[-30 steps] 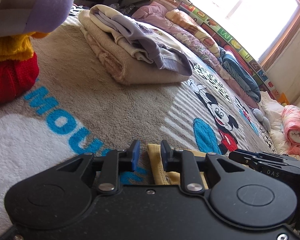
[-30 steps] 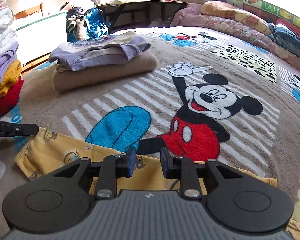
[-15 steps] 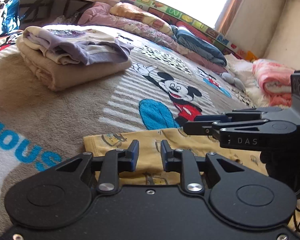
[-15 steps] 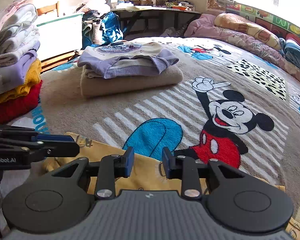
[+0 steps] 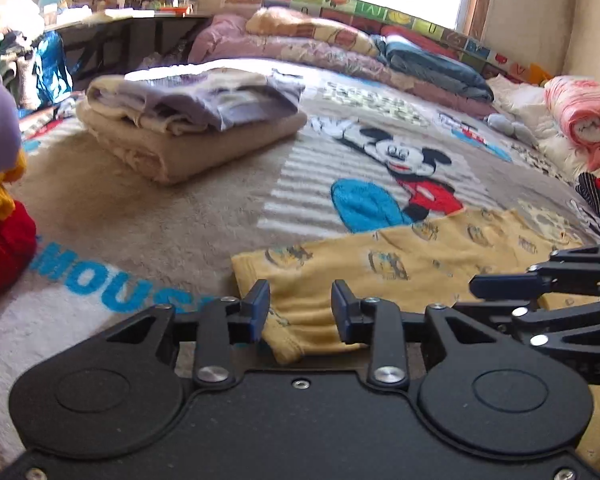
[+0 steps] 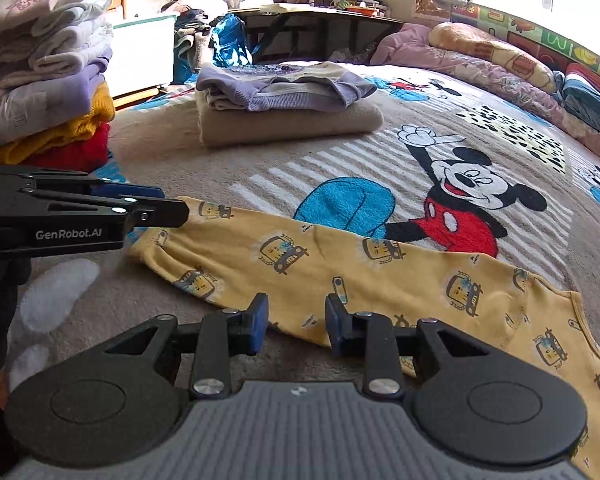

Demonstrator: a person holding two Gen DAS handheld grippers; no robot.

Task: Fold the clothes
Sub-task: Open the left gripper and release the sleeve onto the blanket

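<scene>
Left gripper (image 5: 300,308), jaws opening, pads clear of the yellow garment (image 6: 380,276) edge between them; right gripper (image 6: 296,324) parted, empty, over its near hem. Garment: thin, soft, light, likely droops; take at corners. It lies flat on blanket (image 6: 260,164), folded stack (image 6: 288,104) beyond.
</scene>
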